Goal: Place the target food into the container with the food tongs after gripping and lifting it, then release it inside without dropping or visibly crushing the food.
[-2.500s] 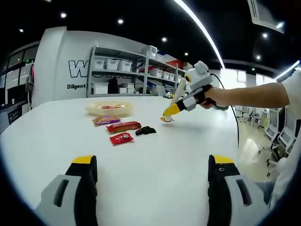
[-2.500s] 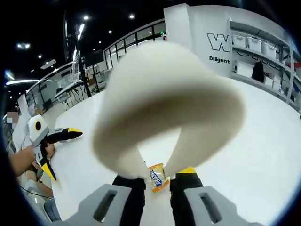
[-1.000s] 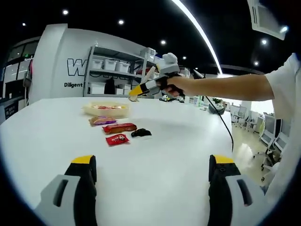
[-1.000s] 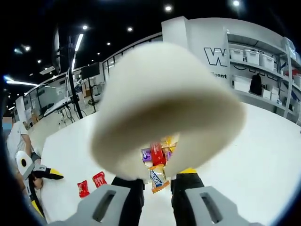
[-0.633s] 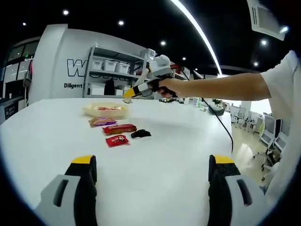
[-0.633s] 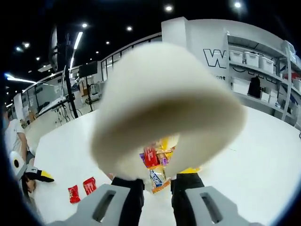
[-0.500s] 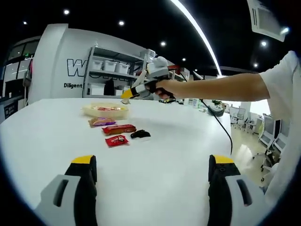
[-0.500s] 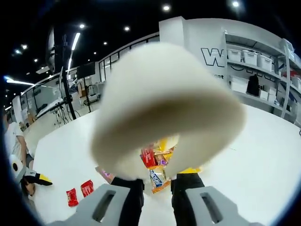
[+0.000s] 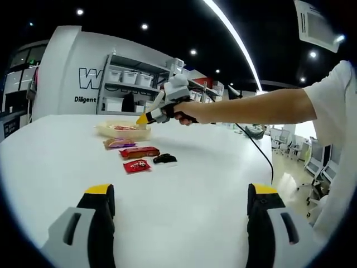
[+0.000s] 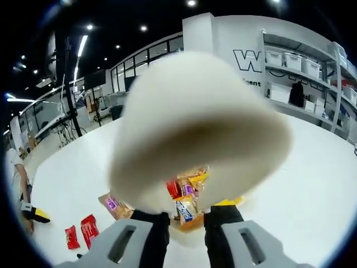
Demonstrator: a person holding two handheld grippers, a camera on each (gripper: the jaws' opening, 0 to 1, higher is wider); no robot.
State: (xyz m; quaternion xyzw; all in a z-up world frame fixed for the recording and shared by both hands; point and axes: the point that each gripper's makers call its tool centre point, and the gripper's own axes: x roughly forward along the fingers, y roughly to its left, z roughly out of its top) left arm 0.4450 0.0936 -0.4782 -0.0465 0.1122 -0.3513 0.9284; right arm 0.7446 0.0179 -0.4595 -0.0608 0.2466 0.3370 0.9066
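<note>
Currently, the left gripper view presents the white desk point(image 9: 184, 184) from a low angle, with the left tool point(image 9: 181, 223) at the bottom, its two jaws spread wide apart and holding nothing. Across the desk, the right tool point(image 9: 146, 118) is held out on a person's arm over the container point(image 9: 122, 131), a shallow pale bowl near the far edge. Its yellow tips sit close together at the bowl's rim. In front of the bowl lie a purple-and-orange packet point(image 9: 118, 143), a long red packet point(image 9: 139, 152), a small red packet point(image 9: 136, 165) and a dark item point(image 9: 165, 159), in a loose group well apart from the left tool.

The right gripper view supplies the close detail. The cream food tongs point(image 10: 195, 128) loop broadly over the picture, their arms running down between the right tool's jaws, which are clamped on them. The tongs' long axis runs forward, away from the camera toward the bowl. Pinched at the tong tips is the target food point(image 10: 186, 212), a small orange-edged wrapped snack with a blue-and-white label, upright lengthwise, held over the container's mixed red, purple and yellow packets.
</note>
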